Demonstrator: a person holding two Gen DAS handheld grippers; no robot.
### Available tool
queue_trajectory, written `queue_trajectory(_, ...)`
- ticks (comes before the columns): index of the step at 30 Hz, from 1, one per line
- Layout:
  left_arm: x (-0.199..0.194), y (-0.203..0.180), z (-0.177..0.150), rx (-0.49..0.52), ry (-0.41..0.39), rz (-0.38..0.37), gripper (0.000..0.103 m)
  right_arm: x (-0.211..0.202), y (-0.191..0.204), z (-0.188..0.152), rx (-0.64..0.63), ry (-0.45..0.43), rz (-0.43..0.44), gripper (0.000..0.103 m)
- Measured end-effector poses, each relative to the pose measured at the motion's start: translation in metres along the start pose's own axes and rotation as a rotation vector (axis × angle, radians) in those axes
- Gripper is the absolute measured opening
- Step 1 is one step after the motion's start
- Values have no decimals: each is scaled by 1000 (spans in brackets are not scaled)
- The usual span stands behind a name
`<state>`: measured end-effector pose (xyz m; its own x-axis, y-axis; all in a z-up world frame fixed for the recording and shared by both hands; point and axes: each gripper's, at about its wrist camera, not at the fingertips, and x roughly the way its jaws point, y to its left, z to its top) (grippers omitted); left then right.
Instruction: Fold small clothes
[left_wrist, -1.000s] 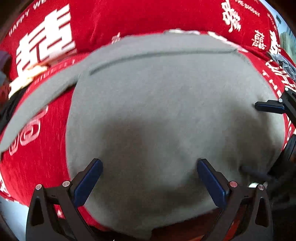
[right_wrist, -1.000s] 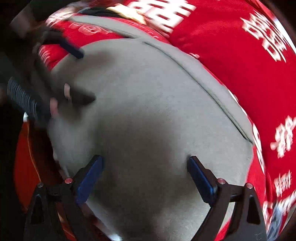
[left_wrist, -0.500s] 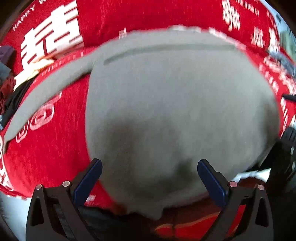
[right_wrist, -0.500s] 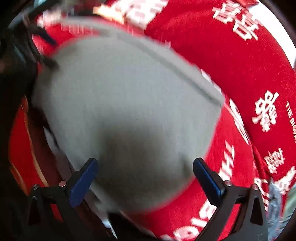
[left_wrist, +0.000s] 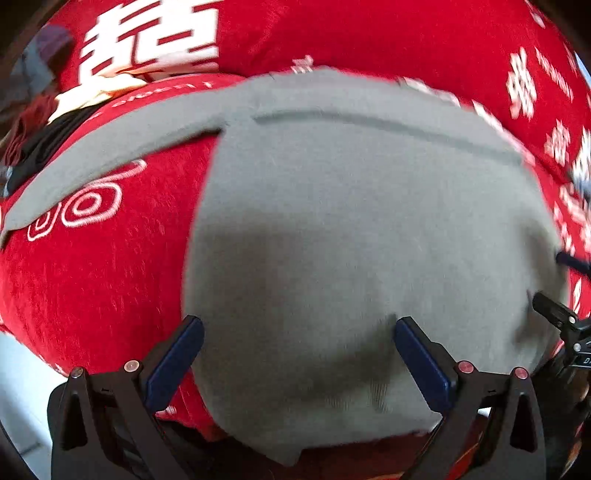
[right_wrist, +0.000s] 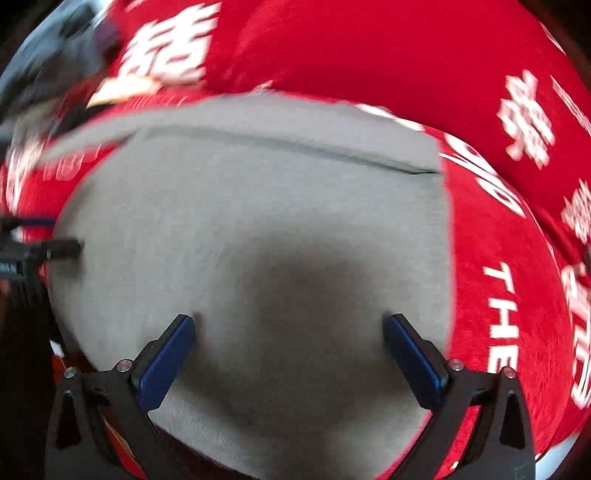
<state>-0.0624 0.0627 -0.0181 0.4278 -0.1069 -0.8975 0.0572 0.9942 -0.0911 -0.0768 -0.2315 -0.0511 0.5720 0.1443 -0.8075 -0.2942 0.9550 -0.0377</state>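
Observation:
A grey garment (left_wrist: 362, 221) lies flat on a red cloth with white lettering (left_wrist: 92, 280); one long grey sleeve (left_wrist: 96, 155) stretches out to the left. It also fills the right wrist view (right_wrist: 258, 229). My left gripper (left_wrist: 295, 354) is open and empty, just above the garment's near left part. My right gripper (right_wrist: 288, 347) is open and empty above the near right part. Each gripper shows at the edge of the other's view: the right one (left_wrist: 565, 317), the left one (right_wrist: 44, 251).
A small pile of other clothes (left_wrist: 48, 110) lies at the far left on the red cloth. The cloth's near edge drops off below the garment's hem (left_wrist: 288, 443). A pale floor (left_wrist: 18, 387) shows at lower left.
Both grippers have shifted over the garment, and the right wrist view has swung to face it squarely. The garment still lies flat. Both jaws stay open.

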Motion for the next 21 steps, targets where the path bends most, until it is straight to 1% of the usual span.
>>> queue_trajectory(1,-1,1,18,-28,-17,-20,103,-4,-8,11,37,-24,2,102)
queue_trajectory(2,0,0,32,-40,-32,-22,103,-6,-16,27,68,-52,-15,102)
queue_trajectory(3,-1,-2,45,-47,-53,-19,103,-6,-19,42,87,-71,-34,102)
queue_trajectory(5,5,-13,88,-55,-99,0,103,4,-27,84,110,-94,-58,102)
queue_trajectory(6,12,-16,106,-57,-105,-5,103,14,-26,104,118,-88,-67,102)
queue_trajectory(7,25,-22,132,-69,-90,-5,103,27,-27,121,132,-72,-78,102)
queue_trajectory(9,45,-27,160,-93,-60,12,103,59,-30,156,150,-22,-75,102)
queue_trajectory(10,60,-27,175,-101,-39,6,103,80,-31,172,158,18,-89,102)
queue_trajectory(11,78,-28,186,-110,-2,6,103,94,-35,178,168,53,-95,102)
queue_trajectory(12,97,-26,193,-117,45,31,103,112,-36,184,183,96,-100,102)
queue_trajectory(13,108,-25,197,-118,69,49,103,133,-43,191,209,146,-120,102)
queue_trajectory(14,113,-23,200,-112,35,52,103,144,-51,190,232,171,-146,102)
queue_trajectory(15,111,-22,203,-105,9,55,103,147,-58,190,257,142,-142,103)
queue_trajectory(16,113,-19,205,-97,26,47,103,147,-63,192,283,104,-151,103)
queue_trajectory(17,112,-13,207,-107,39,35,103,150,-66,194,309,109,-190,103)
queue_trajectory(18,106,-6,207,-130,30,43,103,148,-65,196,327,107,-214,103)
queue_trajectory(19,94,7,202,-167,-5,61,103,139,-59,194,347,74,-229,103)
queue_trajectory(20,78,26,194,-215,-53,67,103,131,-53,191,347,36,-208,103)
queue_trajectory(21,66,42,186,-255,-82,62,103,120,-42,185,337,-12,-161,103)
